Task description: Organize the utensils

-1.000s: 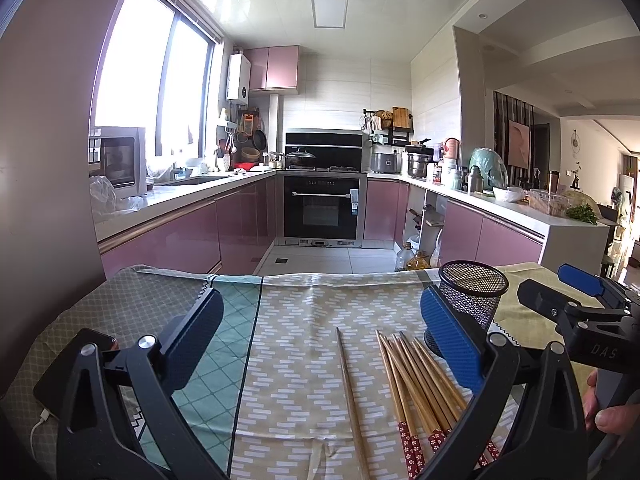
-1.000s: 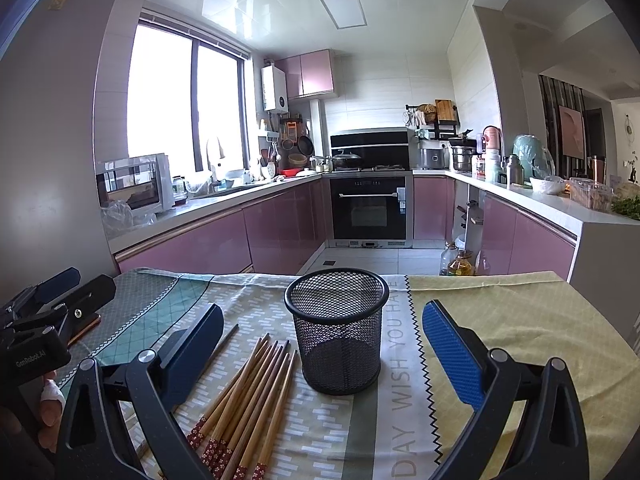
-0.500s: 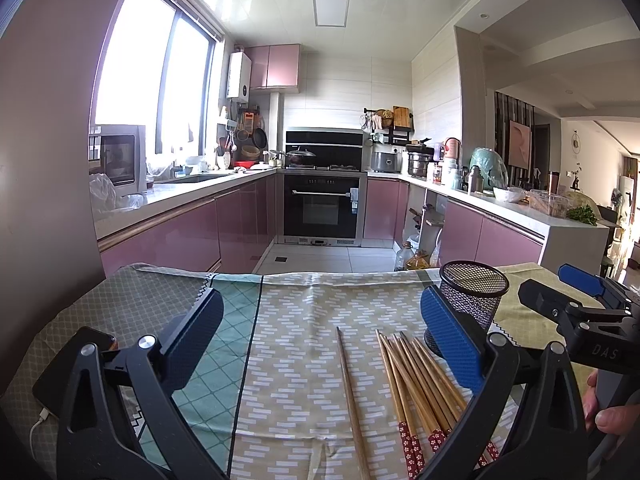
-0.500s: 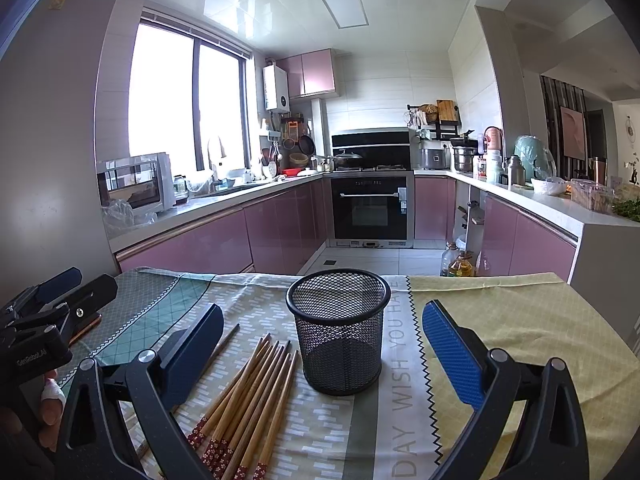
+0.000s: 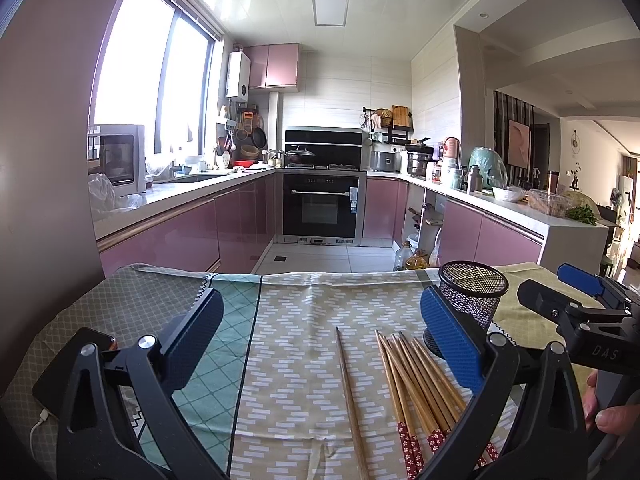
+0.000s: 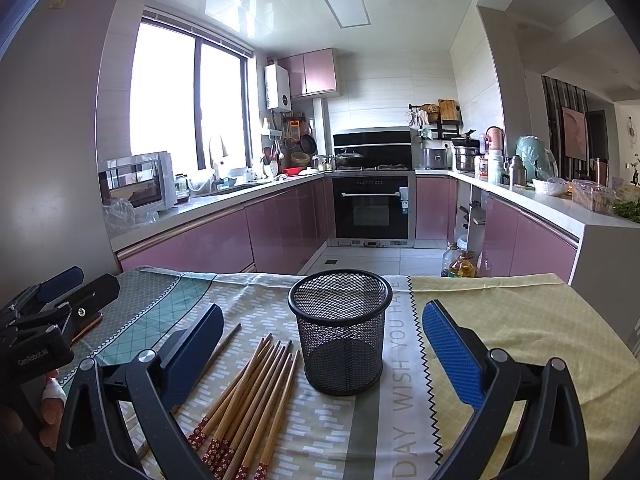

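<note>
Matt wooden chopsticks [image 6: 256, 396], black wire-mesh metal cup [image 6: 340, 340], printed woven cloth [image 5: 304, 320] covering the tabletop.

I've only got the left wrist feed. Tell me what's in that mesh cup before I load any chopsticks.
Observer: Nothing. In the right wrist view the mesh cup is empty and stands upright.
Operator: My own finger hides its base. Report the gap to the chopsticks.
Observer: The chopsticks lie flat to the left of the base, with their tips close beside it. I cannot tell whether the nearest one touches.
Operator: Give me the right gripper's state.
Observer: The right gripper is open and holds nothing. The cup sits just ahead of it, in line with the gap between its fingers.
</note>
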`<state>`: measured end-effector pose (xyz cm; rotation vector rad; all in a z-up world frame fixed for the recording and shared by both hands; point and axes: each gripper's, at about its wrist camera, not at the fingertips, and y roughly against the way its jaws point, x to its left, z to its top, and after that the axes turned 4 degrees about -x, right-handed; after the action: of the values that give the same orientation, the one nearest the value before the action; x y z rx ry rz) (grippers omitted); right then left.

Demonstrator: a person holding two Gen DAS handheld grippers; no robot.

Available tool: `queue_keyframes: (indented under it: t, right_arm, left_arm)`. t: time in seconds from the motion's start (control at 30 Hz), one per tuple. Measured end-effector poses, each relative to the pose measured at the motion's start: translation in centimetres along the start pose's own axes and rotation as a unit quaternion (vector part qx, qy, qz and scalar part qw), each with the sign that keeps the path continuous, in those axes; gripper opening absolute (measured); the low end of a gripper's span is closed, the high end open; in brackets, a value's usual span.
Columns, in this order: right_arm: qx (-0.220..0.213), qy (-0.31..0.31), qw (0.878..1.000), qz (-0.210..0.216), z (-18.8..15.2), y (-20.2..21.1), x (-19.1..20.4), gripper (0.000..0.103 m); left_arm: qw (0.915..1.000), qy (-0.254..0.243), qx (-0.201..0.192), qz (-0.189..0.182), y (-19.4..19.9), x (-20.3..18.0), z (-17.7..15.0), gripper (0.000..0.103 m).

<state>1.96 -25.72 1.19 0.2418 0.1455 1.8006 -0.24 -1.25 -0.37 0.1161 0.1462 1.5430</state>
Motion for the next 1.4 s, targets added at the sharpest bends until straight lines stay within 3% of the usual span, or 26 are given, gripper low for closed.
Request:
queue_keyframes:
  t: [0.43,0.9,1.2,1.4]
  right_arm:
    - [0.004,0.002,1.0,0.002,-0.1,-0.1,0.2,0.096]
    - [0.038,0.006,0.999,0.016,-0.6,-1.1,0.5,0.096]
    - [0.103,0.015,0.994,0.028,-2.0,-2.9,0.2,0.096]
    - [0.163,0.024,0.985,0.049,-3.1,-4.5,0.7,0.096]
  left_arm:
    - [1.0,0.0,0.003,-0.001,-0.1,-0.1,-0.2,0.097]
    - [0.9997,-0.006,0.024,-0.001,-0.4,0.0,-0.5,0.097]
    - [0.999,-0.01,0.042,-0.006,-0.9,0.2,-0.3,0.097]
    - [0.9962,-0.027,0.08,-0.017,-2.2,0.2,-0.9,0.097]
